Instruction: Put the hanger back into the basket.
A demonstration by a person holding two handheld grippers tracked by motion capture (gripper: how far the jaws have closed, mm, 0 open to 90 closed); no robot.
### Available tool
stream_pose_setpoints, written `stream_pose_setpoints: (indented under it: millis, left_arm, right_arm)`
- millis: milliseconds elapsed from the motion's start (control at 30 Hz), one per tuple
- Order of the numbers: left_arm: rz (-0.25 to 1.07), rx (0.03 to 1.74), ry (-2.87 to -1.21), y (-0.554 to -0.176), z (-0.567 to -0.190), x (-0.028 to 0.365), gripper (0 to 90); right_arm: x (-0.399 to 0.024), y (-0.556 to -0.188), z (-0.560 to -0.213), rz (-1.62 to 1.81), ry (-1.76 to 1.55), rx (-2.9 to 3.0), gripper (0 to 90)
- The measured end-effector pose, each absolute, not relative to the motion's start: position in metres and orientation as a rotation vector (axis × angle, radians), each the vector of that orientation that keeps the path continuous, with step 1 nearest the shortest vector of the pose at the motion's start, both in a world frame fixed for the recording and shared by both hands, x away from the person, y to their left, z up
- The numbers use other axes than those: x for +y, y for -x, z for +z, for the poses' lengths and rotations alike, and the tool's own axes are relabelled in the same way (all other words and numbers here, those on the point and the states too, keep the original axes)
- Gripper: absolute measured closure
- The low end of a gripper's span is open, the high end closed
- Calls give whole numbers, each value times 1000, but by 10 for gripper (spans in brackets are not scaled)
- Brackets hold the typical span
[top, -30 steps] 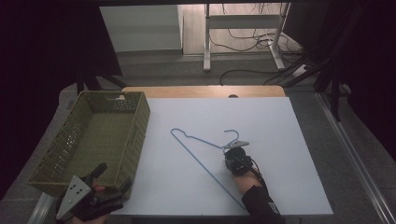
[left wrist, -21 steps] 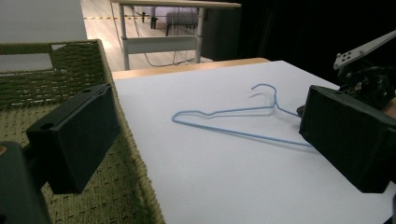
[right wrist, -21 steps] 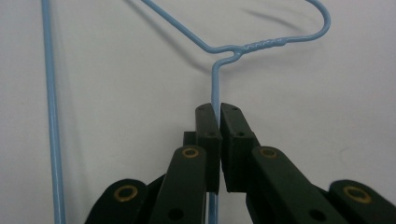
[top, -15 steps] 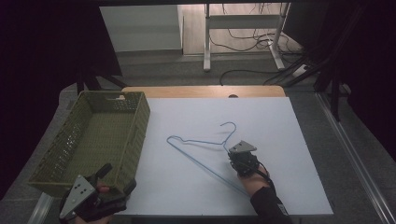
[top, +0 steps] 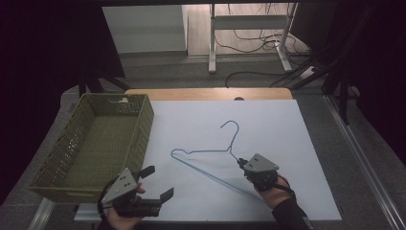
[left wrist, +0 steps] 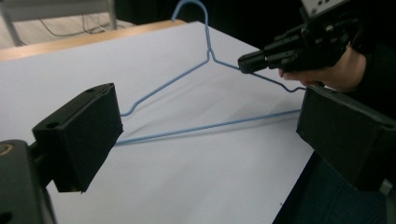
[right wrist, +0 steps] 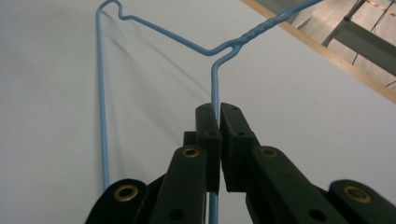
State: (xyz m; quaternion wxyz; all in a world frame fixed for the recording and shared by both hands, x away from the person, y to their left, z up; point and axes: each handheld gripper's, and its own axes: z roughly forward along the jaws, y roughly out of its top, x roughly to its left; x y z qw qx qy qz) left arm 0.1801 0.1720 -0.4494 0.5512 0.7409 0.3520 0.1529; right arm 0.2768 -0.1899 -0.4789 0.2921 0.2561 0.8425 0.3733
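From the high view, a blue wire hanger (top: 210, 160) sits on the white sheet (top: 268, 129) that covers the table, its hook pointing toward the far edge. The right gripper (top: 241, 163) pinches one sloping shoulder of the hanger just below the neck, jaws clamped tight on the wire. The left gripper (top: 157, 183) is near the front edge of the sheet, just beside the near corner of the green basket (top: 72, 182), jaws spread wide with nothing between them; it is well apart from the hanger.

In the left gripper view, the two black jaws stand far apart. Between them, farther off, the hanger (left wrist: 187, 77) rests on the sheet (left wrist: 177, 177), and the right gripper (left wrist: 243, 63) grips its shoulder wire close to the neck, a hand behind it.

In the right gripper view, the jaws are pressed together on the hanger (right wrist: 215, 84), the wire running straight up between the pads to the twisted neck. The long bottom bar runs along the left, over the sheet (right wrist: 303, 121).
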Motion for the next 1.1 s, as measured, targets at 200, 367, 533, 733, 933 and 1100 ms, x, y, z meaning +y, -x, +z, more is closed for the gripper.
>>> stream_pose_setpoints:
  millis: [200,367,533,733,933,1100]
  left_arm:
    - [306,820,-1786,-208,-452,152,59]
    - [257,784,-1829,-231,-453,139,71]
    - [237,733,-1858,-257,-457,124,125]
    - [224,695,-1907,-282,-463,107,156]
    - [229,681,-1968,-307,-478,93,183]
    - [275,637,-2029,-313,-487,87,234]
  right_arm:
    - [-193,-271,-475,1032,-618,2243,870]
    - [-195,-267,-474,1066,-564,2244,871]
    - [-196,-263,-472,1095,-529,2248,871]
    - [-196,-263,-473,1096,-522,2248,871]
    - [-194,-259,-471,1107,-504,2249,871]
    - [-192,-259,-471,1106,-492,2256,871]
